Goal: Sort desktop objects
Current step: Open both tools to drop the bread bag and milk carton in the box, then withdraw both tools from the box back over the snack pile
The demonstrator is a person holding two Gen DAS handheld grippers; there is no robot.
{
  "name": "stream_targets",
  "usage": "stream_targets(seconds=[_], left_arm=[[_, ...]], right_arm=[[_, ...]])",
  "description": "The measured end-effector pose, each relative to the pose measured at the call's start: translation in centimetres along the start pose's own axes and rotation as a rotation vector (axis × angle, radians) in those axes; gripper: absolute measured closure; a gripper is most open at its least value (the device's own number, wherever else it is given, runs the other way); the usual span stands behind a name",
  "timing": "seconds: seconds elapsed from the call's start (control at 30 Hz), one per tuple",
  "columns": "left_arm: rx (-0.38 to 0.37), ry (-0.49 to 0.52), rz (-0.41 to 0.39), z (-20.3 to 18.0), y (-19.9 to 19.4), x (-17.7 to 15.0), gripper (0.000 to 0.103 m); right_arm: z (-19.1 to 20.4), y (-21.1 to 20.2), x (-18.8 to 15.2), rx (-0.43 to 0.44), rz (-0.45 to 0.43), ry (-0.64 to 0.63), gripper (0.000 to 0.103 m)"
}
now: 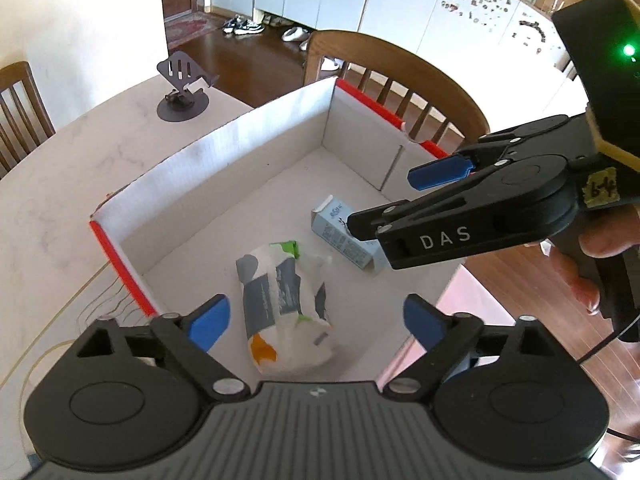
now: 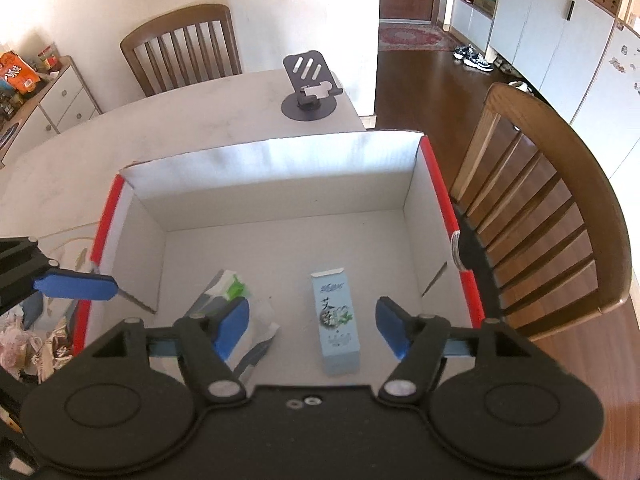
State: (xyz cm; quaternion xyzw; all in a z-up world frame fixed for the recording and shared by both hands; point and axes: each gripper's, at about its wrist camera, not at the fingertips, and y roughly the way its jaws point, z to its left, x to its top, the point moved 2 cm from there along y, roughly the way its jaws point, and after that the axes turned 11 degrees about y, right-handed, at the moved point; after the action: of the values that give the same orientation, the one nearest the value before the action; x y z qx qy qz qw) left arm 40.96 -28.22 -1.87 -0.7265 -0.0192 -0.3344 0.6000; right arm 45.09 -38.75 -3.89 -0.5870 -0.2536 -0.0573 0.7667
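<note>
A white cardboard box [image 1: 224,160] [image 2: 272,168] with red edges stands open on the table. On its floor lie a crumpled white, grey and green packet [image 1: 280,288] [image 2: 228,292] and a small light-blue carton [image 1: 340,232] [image 2: 336,320]. My left gripper [image 1: 316,316] hangs open above the packet, its blue pads wide apart and touching nothing. One of its fingers [image 2: 76,286] shows at the left edge of the right wrist view. My right gripper [image 2: 312,324] [image 1: 392,200] is open above the carton, which lies flat between the pads without contact.
A dark phone stand [image 1: 184,92] [image 2: 310,88] sits on the pale table [image 1: 60,184] beyond the box. Wooden chairs [image 1: 400,80] [image 2: 540,208] stand close to the box's right side and at the far end [image 2: 180,48]. Loose wrappers [image 2: 24,340] lie left of the box.
</note>
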Motion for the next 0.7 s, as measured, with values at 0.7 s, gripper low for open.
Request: stream_targets(seconds=[0.7], left_arm=[[0.061,0.011,-0.129,2.1,-10.2,-7.1,0.002]], right_arm=[[6.7,-7.7,-5.3,0.048,-0.096,-0.024,0.03]])
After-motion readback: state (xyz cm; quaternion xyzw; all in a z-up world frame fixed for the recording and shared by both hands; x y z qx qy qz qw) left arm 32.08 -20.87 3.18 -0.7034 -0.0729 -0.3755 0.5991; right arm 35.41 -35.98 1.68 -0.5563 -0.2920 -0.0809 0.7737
